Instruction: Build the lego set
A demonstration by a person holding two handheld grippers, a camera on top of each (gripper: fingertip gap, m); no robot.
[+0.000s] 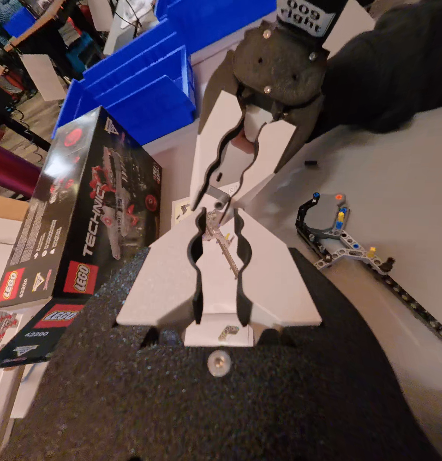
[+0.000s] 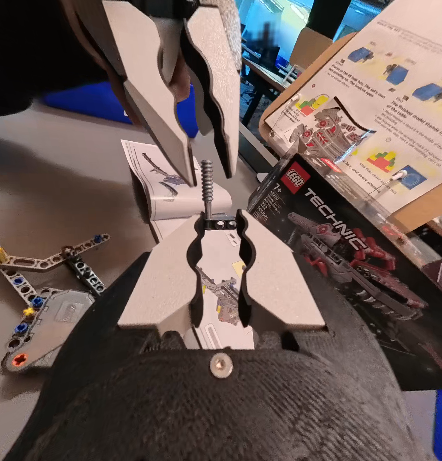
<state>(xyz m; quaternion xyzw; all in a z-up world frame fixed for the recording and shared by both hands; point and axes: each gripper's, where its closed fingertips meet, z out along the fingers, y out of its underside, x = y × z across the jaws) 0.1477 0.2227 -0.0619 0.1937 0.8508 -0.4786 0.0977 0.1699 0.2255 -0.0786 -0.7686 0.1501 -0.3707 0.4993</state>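
My right gripper (image 2: 220, 219) is shut on a small black two-hole connector (image 2: 221, 225), held at the fingertips. A grey ribbed shaft (image 2: 207, 179) stands up out of the connector. My left gripper (image 2: 211, 179) comes in from above, open, with its tips on either side of the shaft's top, not touching it. In the left wrist view my left gripper (image 1: 219, 214) is open and empty. There the right gripper (image 1: 212, 202) faces it tip to tip with the grey shaft (image 1: 220, 202) end-on. The part-built model (image 1: 339, 232) lies on the table to the right.
The open instruction booklet (image 2: 165, 189) lies under both grippers. The black set box (image 1: 90, 212) stands to the left, with blue bins (image 1: 145, 82) behind it. A small black pin (image 1: 311, 163) lies loose on the table. An instruction board (image 2: 364, 99) leans behind the box. Less than 4 cm separates the two grippers' tips. From either gripper's tips it is about 20 centimetres to the small black pin (image 1: 311, 163).
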